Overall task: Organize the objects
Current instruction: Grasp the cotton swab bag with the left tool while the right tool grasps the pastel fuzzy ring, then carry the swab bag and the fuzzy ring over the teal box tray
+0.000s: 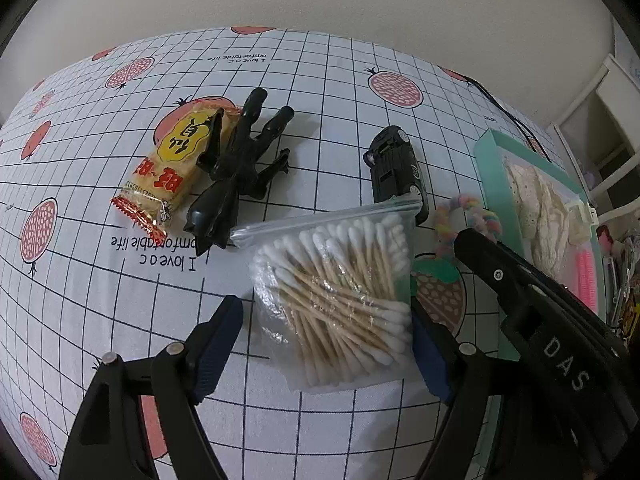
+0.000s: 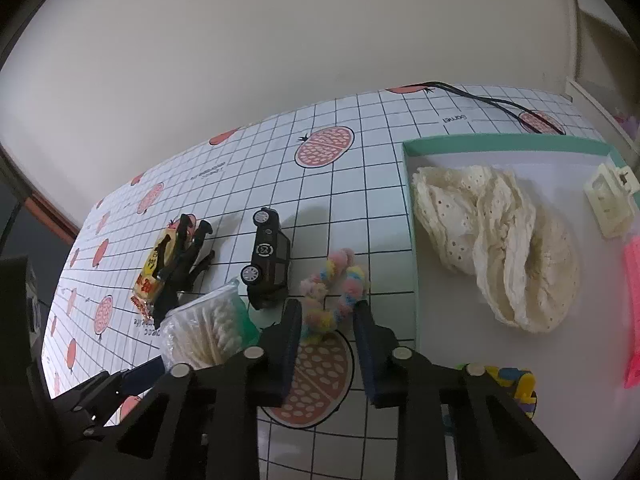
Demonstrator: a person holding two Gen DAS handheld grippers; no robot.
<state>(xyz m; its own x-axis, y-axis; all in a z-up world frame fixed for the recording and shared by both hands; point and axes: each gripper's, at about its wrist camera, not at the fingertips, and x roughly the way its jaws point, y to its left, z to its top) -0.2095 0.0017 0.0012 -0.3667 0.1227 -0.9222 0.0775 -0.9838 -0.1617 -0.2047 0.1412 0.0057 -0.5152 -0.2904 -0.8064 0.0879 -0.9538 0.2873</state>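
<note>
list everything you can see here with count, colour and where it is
cotton swab bag: 1, clear with white tips, between the left gripper's fingers
snack packet: 1, yellow and red, left on the tablecloth
toy figure: 1, black, lying partly on the packet
toy car: 1, black, centre
pompom ring: 1, pastel, ahead of the right gripper
tray: 1, teal rim, right
lace cloth: 1, cream, in the tray
clip: 1, cream, in the tray
tablecloth: 1, white grid
left gripper: 1, black, open
right gripper: 1, black, open

We see the pink item (image 2: 632, 316) cut by the frame edge — toy car (image 1: 396, 168) partly behind the swab bag (image 1: 336, 292).
</note>
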